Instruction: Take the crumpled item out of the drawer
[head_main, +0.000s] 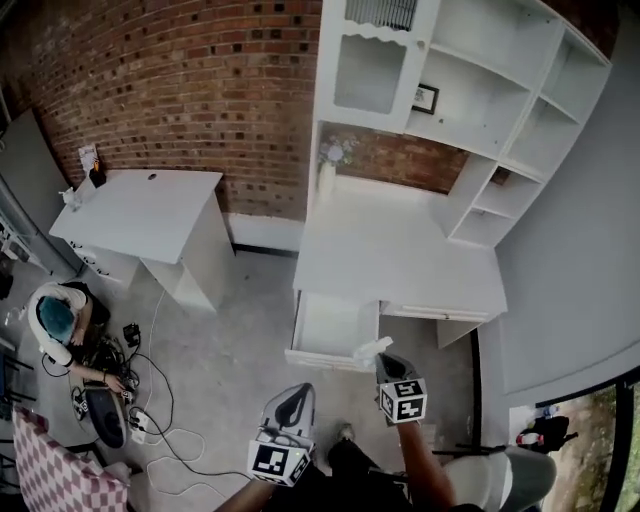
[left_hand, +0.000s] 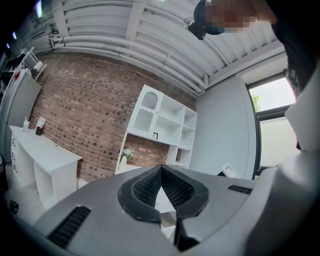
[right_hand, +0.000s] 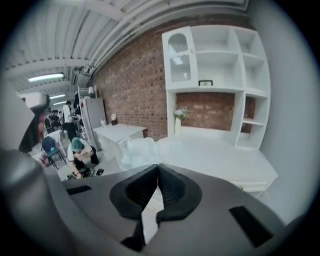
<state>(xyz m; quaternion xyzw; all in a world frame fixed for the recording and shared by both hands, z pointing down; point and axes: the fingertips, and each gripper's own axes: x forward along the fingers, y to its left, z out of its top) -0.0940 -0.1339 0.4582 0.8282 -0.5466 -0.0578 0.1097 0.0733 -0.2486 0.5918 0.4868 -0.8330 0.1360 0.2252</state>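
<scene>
The white desk has its drawer pulled open, and the drawer's inside shows bare white. My right gripper hovers just off the drawer's front right corner, shut on a crumpled clear plastic item. In the right gripper view the jaws are closed together and the crumpled item bulges out ahead of them to the left. My left gripper hangs in front of the drawer, lower in the head view. Its jaws meet at the tips with nothing between them.
A white hutch with open shelves stands on the desk, with a vase of flowers at its left. A second white table stands to the left. A person crouches on the floor by cables.
</scene>
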